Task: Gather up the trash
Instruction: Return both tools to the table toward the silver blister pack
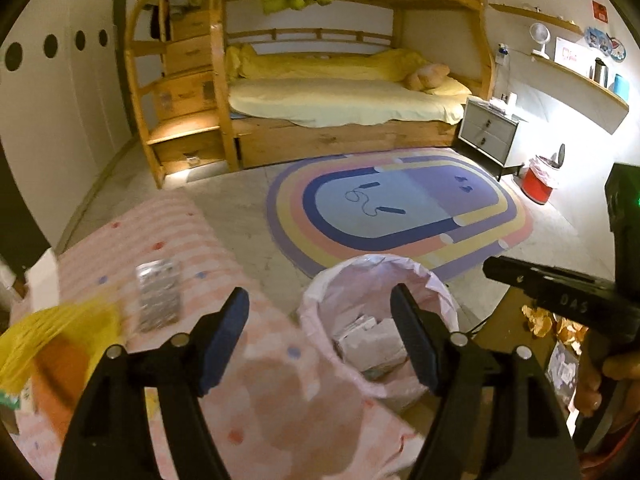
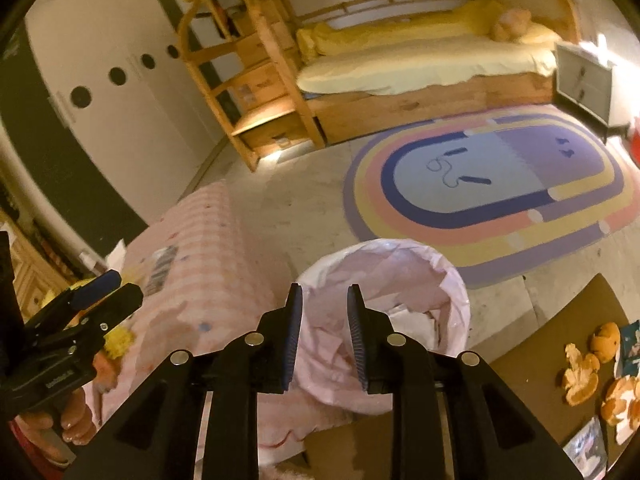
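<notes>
A bin lined with a pink-white bag [image 1: 320,300] [image 2: 456,280] stands on the floor and holds crumpled paper trash [image 1: 372,344]. My left gripper [image 1: 320,312] is open and empty, above the bin's left rim and the pink cloth. My right gripper [image 2: 324,312] is open a little and empty, over the bin's mouth; it also shows in the left wrist view [image 1: 552,296]. Orange peels [image 2: 584,376] [image 1: 540,320] and wrappers [image 2: 588,448] lie on a brown surface at right. A silver blister pack [image 1: 158,296] lies on the pink cloth.
A pink checked cloth [image 1: 208,248] covers a surface left of the bin, with a yellow bag [image 1: 52,340] on it. An oval rug [image 1: 400,208], a bunk bed [image 1: 340,104], a grey nightstand [image 1: 488,128] and a red bin [image 1: 538,184] lie beyond.
</notes>
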Motion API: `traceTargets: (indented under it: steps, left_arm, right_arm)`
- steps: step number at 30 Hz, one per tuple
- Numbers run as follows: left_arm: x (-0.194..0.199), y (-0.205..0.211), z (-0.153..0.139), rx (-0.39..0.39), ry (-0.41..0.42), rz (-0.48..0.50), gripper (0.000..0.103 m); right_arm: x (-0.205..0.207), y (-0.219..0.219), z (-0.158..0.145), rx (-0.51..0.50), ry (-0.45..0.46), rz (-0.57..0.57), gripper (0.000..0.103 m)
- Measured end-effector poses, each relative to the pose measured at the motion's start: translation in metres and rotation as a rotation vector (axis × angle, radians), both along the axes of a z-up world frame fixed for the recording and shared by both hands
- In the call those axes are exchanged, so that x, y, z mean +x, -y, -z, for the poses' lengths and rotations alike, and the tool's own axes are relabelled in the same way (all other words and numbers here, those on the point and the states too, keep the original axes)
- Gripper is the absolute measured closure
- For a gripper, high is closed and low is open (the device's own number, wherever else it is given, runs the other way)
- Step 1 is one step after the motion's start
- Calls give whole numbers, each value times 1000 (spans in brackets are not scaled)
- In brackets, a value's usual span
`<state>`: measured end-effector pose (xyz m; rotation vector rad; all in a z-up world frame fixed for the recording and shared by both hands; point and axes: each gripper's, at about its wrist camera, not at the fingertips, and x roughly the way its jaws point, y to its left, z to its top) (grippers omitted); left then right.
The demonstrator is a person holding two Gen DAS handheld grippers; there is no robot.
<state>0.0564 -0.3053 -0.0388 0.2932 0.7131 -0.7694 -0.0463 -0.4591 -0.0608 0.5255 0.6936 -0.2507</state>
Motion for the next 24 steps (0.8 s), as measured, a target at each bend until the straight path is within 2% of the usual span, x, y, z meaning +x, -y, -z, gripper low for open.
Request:
traceTargets:
  steps: [7,10,15,24]
  left_arm:
    - [-23,-69,-21,-28,36,-81,30]
    - [-29,-102,-23,-33,46,-121,28]
    - [-29,-160,-21,-16,56,-237,28]
    - [-8,-253,-10,-1,30,-481,27]
  right_arm:
    - [-1,-71,-31,-109,17,-120,76]
    - [5,-105,-40,-143,22,-189,70]
    - [21,-160,-45,-187,14,-308,60]
    - [56,-226,-38,-259,-18,-454,56]
